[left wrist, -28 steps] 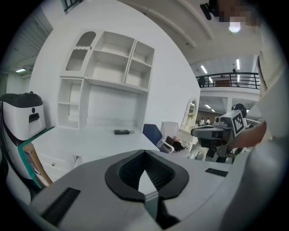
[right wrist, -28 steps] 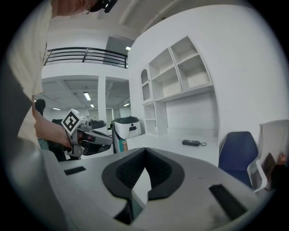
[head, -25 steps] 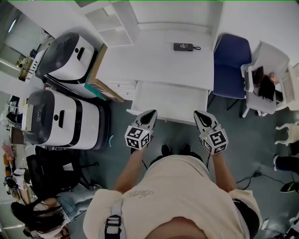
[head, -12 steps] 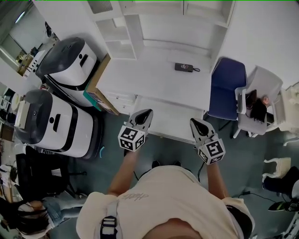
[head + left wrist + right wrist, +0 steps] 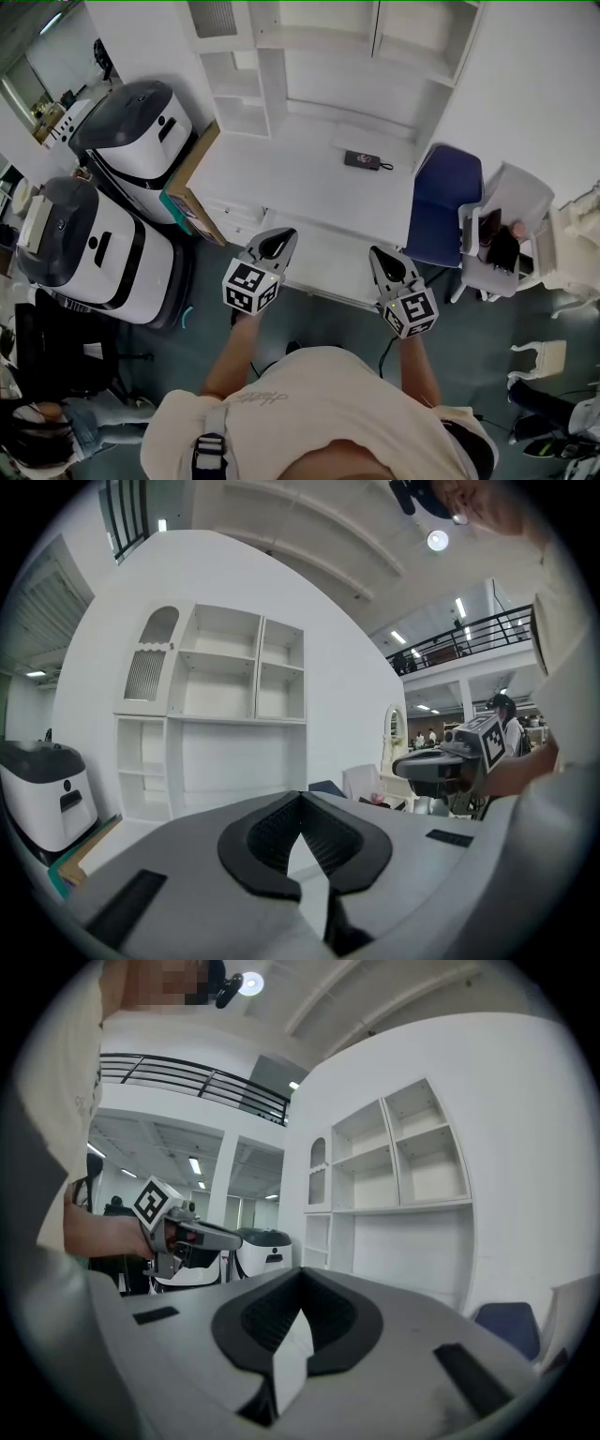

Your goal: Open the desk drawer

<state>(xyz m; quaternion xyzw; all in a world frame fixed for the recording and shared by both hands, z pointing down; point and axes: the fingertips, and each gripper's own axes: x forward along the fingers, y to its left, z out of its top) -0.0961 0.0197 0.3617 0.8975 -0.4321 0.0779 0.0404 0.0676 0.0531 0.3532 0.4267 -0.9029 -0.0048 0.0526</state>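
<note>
The white desk (image 5: 291,173) stands against the wall under a shelf unit. A flat white drawer panel (image 5: 323,262) juts out from its front edge. My left gripper (image 5: 279,238) hovers over the panel's left end and my right gripper (image 5: 378,255) over its right end, both pointing toward the desk. Each is shut and holds nothing. In the left gripper view the shut jaws (image 5: 302,801) face the shelves, with the right gripper (image 5: 441,766) off to the side. The right gripper view shows its shut jaws (image 5: 300,1275) and the left gripper (image 5: 187,1235) beside them.
A black device with a cord (image 5: 361,159) lies on the desk. A blue chair (image 5: 442,202) and a white chair (image 5: 502,239) stand to the right. Two large white-and-black machines (image 5: 141,122) (image 5: 80,248) and a cardboard box (image 5: 187,183) crowd the left. White shelves (image 5: 319,56) rise behind.
Both grippers have risen together, still shut and empty. The head view has tilted up, so more of the shelf unit shows and the desk sits lower in the picture.
</note>
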